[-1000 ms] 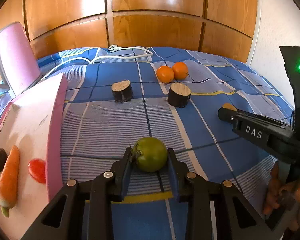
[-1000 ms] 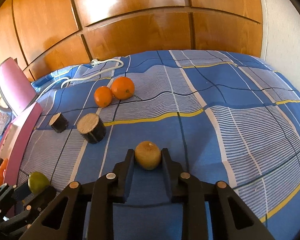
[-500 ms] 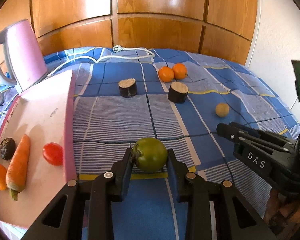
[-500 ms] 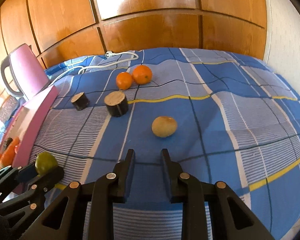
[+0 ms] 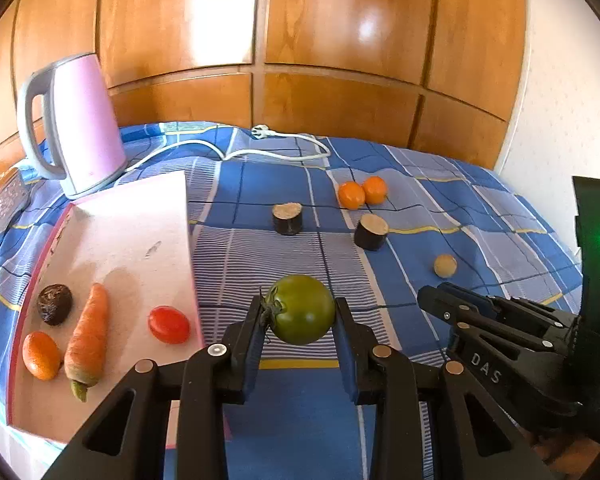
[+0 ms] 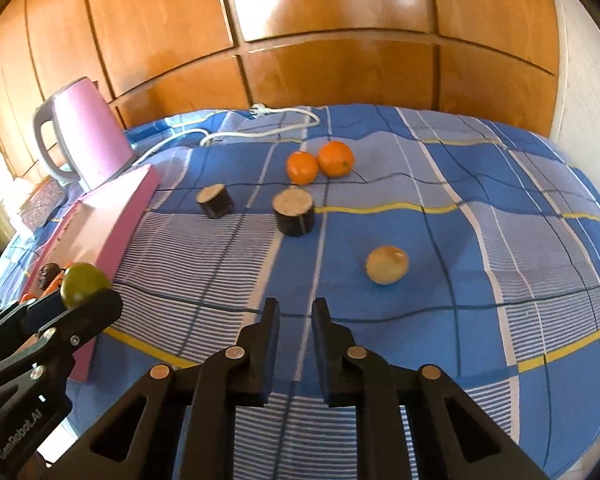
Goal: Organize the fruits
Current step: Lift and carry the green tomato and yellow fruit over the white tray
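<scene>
Bed under a blue plaid cover filling mid-frame, glossy wooden wardrobe doors behind, pink kettle upper left, left gripper jaws clamping a green tomato bottom centre, right gripper jaws narrow, empty, yellowish fruit right of centre.

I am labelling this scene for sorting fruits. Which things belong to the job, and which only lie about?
Job: green tomato in left gripper, tan fruit, two oranges, pink board.
Lying about: kettle, white cable, two wood blocks.
</scene>
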A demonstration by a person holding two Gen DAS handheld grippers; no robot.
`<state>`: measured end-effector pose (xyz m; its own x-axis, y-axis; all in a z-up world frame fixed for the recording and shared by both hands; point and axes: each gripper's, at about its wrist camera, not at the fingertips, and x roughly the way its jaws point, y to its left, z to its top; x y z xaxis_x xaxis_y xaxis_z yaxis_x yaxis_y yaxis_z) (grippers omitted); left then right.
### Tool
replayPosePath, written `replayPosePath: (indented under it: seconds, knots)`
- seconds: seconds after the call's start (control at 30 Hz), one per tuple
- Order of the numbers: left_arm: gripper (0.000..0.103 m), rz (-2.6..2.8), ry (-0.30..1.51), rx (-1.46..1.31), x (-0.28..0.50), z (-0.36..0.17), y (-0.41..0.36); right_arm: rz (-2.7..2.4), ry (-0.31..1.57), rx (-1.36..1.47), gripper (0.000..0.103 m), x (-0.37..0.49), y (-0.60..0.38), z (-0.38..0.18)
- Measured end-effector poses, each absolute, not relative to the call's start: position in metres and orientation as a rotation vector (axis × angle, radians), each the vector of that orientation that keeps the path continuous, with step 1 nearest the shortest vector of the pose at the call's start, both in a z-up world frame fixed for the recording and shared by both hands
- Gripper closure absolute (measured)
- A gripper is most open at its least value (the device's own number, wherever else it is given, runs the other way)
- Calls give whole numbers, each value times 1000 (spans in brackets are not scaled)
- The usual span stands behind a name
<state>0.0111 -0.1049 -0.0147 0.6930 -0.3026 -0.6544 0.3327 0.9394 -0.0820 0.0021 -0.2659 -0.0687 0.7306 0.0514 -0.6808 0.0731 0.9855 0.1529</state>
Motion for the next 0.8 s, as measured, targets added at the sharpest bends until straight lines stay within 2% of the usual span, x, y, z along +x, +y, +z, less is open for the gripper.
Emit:
replayPosePath:
  seconds: [0.6, 0.63, 0.73, 0.8]
  knots:
    - [70, -338, 734, -2, 14, -13, -87, -34, 691, 209, 86, -11, -287, -46]
    - [70, -340, 735, -3, 14, -13, -87, -57, 702, 220, 86, -10, -292, -50]
    - [70, -342, 739, -3, 14, -13, -86, -106, 738, 249, 71, 0, -306, -60]
    - [70, -336, 738, -6, 14, -13, -84, -124, 759, 233, 68, 10, -310, -66]
